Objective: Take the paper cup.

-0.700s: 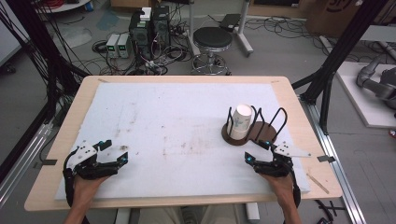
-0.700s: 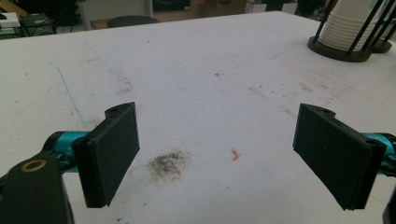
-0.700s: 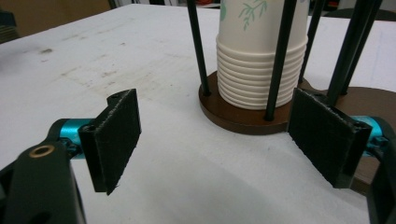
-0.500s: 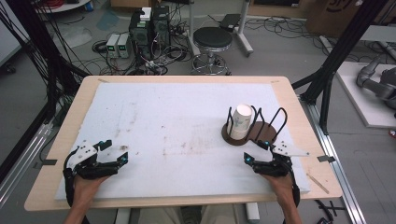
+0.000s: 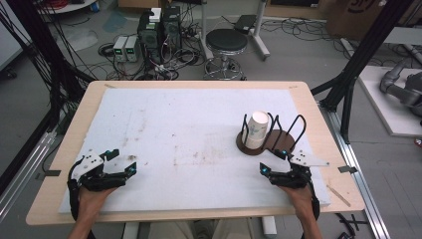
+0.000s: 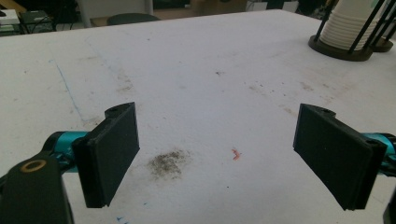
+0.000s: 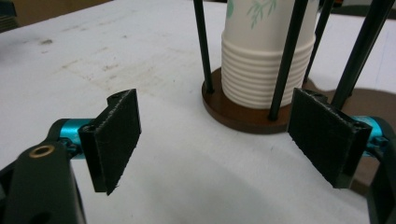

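A stack of white paper cups (image 5: 257, 130) with a green leaf print stands upside down in a black wire rack on a round brown base (image 5: 276, 145), at the right of the table. My right gripper (image 5: 271, 162) rests just in front of that rack, open, with nothing between its jaws. In the right gripper view the cup stack (image 7: 266, 55) rises close ahead behind the black rods, above my right gripper (image 7: 215, 147). My left gripper (image 5: 124, 161) lies at the front left, open and empty. In the left gripper view the left gripper (image 6: 217, 156) faces the bare mat, with the cups (image 6: 348, 23) far off.
A white foam mat (image 5: 189, 129) with brown stains covers the wooden table (image 5: 318, 122). The rack has a second base (image 7: 369, 105), to the right of the cups. Past the table's far edge stand a stool (image 5: 226, 42) and computer boxes (image 5: 159, 27).
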Demonstrator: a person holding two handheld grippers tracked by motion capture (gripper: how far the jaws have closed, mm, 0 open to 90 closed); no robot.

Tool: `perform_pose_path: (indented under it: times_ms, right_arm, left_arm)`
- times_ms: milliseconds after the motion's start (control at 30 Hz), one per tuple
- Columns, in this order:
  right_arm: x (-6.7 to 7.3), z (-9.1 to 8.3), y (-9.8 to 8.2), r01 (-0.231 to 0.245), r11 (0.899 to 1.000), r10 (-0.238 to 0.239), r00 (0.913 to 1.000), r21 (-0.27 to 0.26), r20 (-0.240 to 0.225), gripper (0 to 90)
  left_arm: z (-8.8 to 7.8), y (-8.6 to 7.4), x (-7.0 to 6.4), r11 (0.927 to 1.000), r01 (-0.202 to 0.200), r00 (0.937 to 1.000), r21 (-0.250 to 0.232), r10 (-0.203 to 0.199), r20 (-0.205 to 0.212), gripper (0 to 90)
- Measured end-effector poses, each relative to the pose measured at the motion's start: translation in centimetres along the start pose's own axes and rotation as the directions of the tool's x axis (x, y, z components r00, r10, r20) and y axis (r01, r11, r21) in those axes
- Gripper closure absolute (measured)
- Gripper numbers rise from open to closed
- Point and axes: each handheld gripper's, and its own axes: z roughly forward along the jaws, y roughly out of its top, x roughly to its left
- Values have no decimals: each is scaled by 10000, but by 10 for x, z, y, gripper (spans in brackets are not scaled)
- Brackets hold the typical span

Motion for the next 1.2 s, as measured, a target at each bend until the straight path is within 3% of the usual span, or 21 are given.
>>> perform_pose_path:
  times_ms: [133,467,867,1200]
  right_arm:
    - [0,-16,26,165,9963,-176,9998,-849,-123,180]
    - [6,-33,64,681,9919,-702,9974,-1070,-162,180]
    - [-6,-42,98,871,9942,-885,9959,-635,-201,179]
    - [-21,-36,137,1507,9885,-1496,9869,144,-613,180]
  left_arm:
    - [0,0,0,10000,16,10000,8,-16,15,142]
    - [2,1,1,9998,118,9999,161,-119,57,142]
    - [2,1,1,9998,86,10000,160,-86,43,142]
    - [3,1,0,9996,1,10000,284,-3,61,142]
